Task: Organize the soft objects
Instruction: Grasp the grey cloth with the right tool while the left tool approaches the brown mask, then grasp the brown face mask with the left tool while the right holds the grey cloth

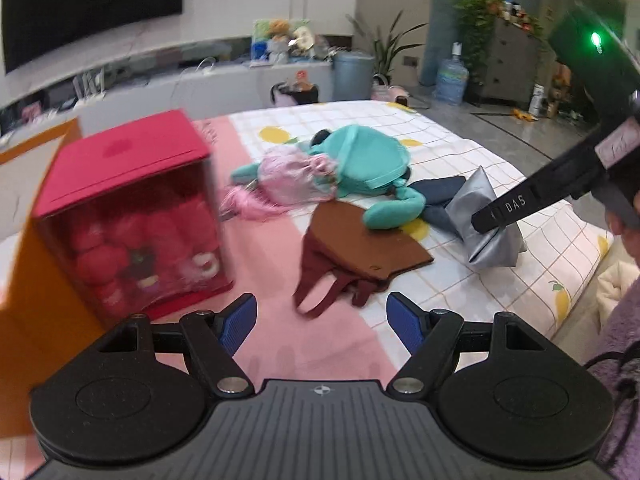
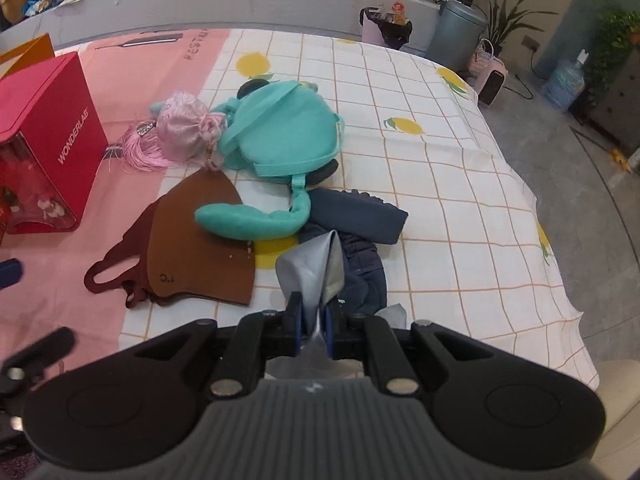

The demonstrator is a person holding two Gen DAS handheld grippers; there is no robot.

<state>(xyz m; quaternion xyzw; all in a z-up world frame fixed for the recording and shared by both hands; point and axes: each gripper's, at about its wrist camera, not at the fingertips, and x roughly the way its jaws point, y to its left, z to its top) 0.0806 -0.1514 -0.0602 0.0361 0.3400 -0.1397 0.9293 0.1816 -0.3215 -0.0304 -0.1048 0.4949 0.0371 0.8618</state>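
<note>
My right gripper (image 2: pixel 313 330) is shut on a grey fabric pouch (image 2: pixel 310 272), held just above the bed; the left wrist view shows the same pouch (image 1: pixel 486 220) pinched by the right gripper (image 1: pixel 486 222). My left gripper (image 1: pixel 321 322) is open and empty over the pink part of the sheet. On the bed lie a teal plush bag (image 2: pixel 280 136), a pink satin pouch with tassel (image 2: pixel 180 128), brown face masks (image 2: pixel 192 244) and a dark blue cloth (image 2: pixel 352 220).
A red boxed plush toy (image 1: pixel 132 208) stands at the left, next to an orange box (image 1: pixel 36 264). The bed's right edge (image 2: pixel 560 280) drops to a grey floor. A bin (image 2: pixel 460 28), a heater (image 2: pixel 494 80) and plants stand beyond the bed.
</note>
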